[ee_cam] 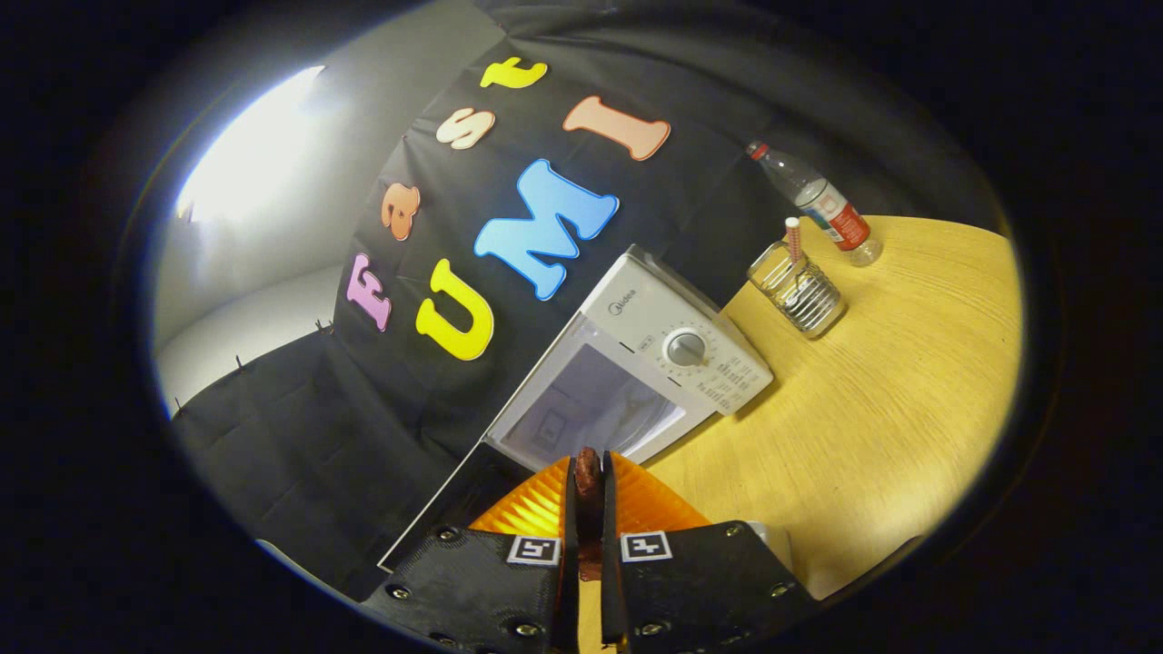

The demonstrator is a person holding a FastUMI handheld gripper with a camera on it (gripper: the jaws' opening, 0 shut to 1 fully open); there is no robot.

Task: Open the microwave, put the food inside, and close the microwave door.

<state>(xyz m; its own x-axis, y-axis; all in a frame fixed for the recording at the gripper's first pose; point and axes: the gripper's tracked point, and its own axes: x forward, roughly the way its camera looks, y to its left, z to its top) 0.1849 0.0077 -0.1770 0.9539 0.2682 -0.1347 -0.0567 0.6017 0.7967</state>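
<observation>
A white microwave [677,341] stands on the wooden table [872,409], its dial panel toward the jar. Its door [436,509] hangs open, swung out to the left of my fingers, and the pale cavity [591,409] shows beyond my fingertips. My gripper [588,472] is shut on a thin dark reddish-brown piece of food [588,470], which sticks out between the two fingers. The whole view is tilted. The food hovers just in front of the cavity opening, outside it.
A ribbed glass jar [800,291] with a striped straw stands on the table past the microwave. A plastic bottle [818,202] with a red cap and label stands behind it. Bare tabletop stretches to the right of my fingers.
</observation>
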